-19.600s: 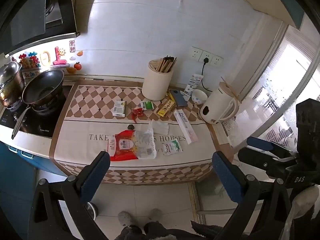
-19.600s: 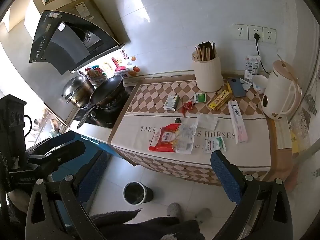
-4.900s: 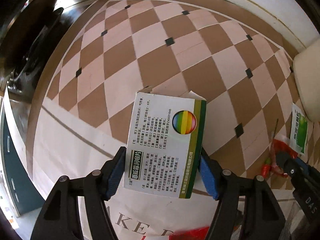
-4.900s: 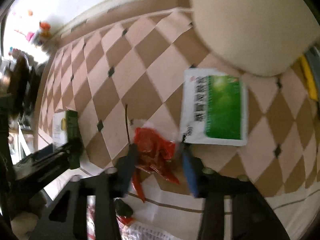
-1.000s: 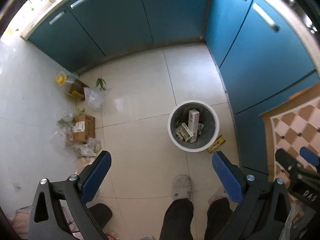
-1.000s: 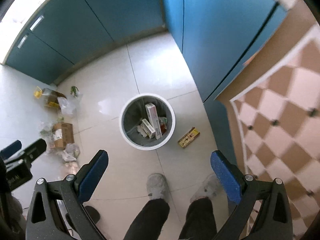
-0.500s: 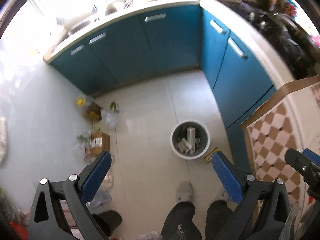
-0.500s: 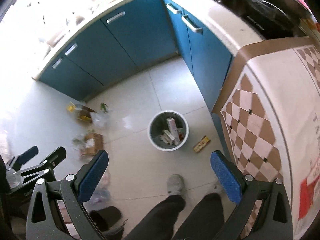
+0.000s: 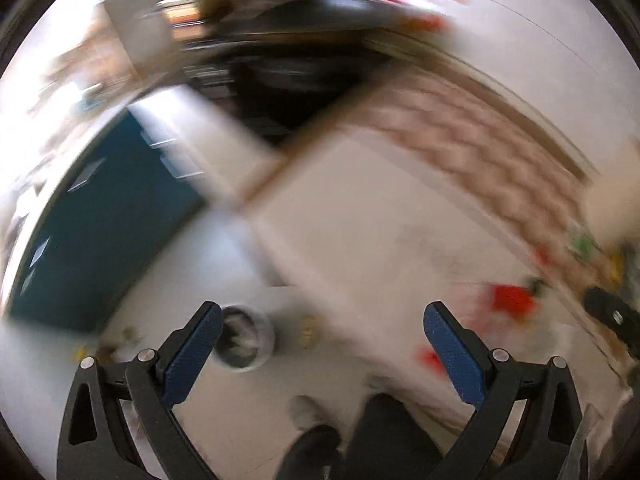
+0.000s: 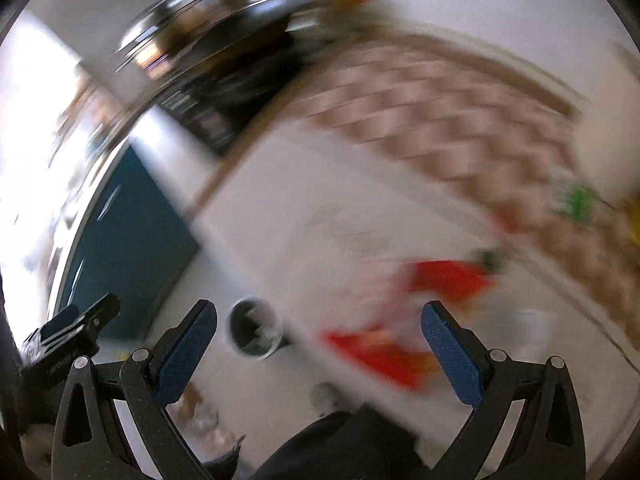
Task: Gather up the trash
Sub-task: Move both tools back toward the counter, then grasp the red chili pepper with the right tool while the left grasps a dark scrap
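Observation:
Both views are motion-blurred. My left gripper is open and empty, high above the floor beside the counter. My right gripper is open and empty too. The round trash bin stands on the floor by the counter's corner, with trash inside; it also shows in the right wrist view. A red and clear snack bag lies on the counter cloth near its front edge, seen as a red smear in the left wrist view. A green packet lies further back.
The cloth-covered counter runs to the right, the black stove with a pan behind it. Blue cabinets stand to the left. A small yellow wrapper lies on the floor by the bin. The person's legs are below.
Both grippers have swung up and to the right, from looking down at the bin on the floor towards the counter. Both stay open and empty.

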Demonstrator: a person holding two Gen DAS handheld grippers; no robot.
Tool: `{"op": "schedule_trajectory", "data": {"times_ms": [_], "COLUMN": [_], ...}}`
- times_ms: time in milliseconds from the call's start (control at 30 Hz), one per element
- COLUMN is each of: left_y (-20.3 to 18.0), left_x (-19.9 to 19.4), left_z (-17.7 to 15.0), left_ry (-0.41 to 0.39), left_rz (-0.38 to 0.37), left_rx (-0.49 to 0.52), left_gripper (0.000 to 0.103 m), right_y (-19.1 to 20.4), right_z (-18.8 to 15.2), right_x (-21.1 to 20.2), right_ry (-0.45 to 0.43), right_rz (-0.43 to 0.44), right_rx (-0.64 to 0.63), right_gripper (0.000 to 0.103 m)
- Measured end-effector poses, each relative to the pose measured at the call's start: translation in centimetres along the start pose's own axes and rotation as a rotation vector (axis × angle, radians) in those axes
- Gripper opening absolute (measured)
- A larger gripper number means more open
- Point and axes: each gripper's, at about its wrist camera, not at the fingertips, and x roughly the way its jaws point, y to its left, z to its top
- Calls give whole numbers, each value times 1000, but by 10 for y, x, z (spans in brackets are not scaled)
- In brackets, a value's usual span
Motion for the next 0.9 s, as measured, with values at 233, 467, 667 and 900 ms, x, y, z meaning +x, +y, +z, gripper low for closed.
{"op": "schedule_trajectory", "data": {"times_ms": [233, 467, 667, 900], "left_y": [-171, -251, -262, -213], "left_x": [66, 126, 140, 127], "left_z": [31, 25, 32, 79], "left_ry": [144, 267, 290, 203], "left_rz": [-187, -160, -183, -121], "left_rx": [294, 442, 422, 268], "left_gripper": [67, 46, 21, 20], "right_y": [-185, -272, -294, -269], "right_z": [21, 18, 19, 41], "right_x": [-23, -9, 29, 47], "right_ry": [-69, -83, -20, -10], "right_rz": [-124, -176, -157, -103], "right_rx": [294, 426, 445, 381], "right_gripper": [102, 102, 98, 98]}}
